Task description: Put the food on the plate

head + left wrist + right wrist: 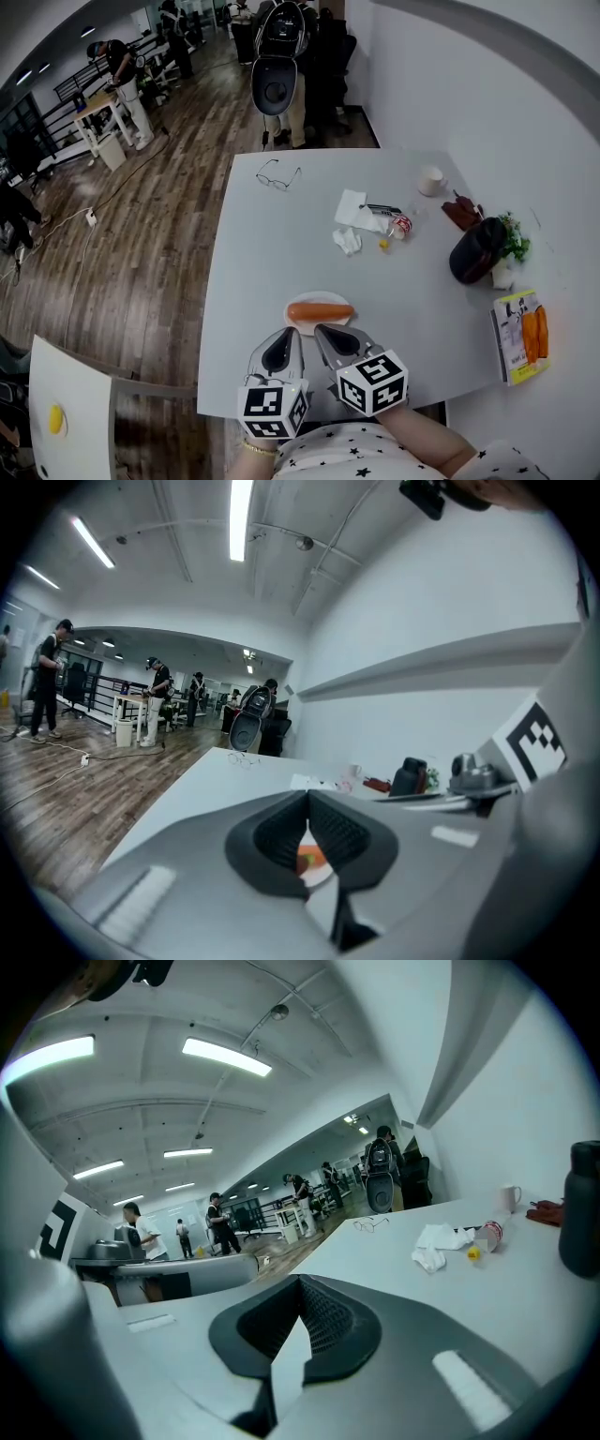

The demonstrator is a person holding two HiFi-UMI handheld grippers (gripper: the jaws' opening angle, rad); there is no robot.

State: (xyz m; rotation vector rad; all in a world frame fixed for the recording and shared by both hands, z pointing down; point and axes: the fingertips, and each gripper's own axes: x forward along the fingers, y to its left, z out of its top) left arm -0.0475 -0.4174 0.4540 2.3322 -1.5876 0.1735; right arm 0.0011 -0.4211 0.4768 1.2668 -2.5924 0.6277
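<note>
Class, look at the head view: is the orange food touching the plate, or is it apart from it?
Touching. The head view shows the orange food lying across the plate, whose rim shows around it.

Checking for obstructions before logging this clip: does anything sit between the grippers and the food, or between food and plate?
Nothing visible does. The orange food already lies on the plate, just ahead of the shut left gripper and shut right gripper.
</note>
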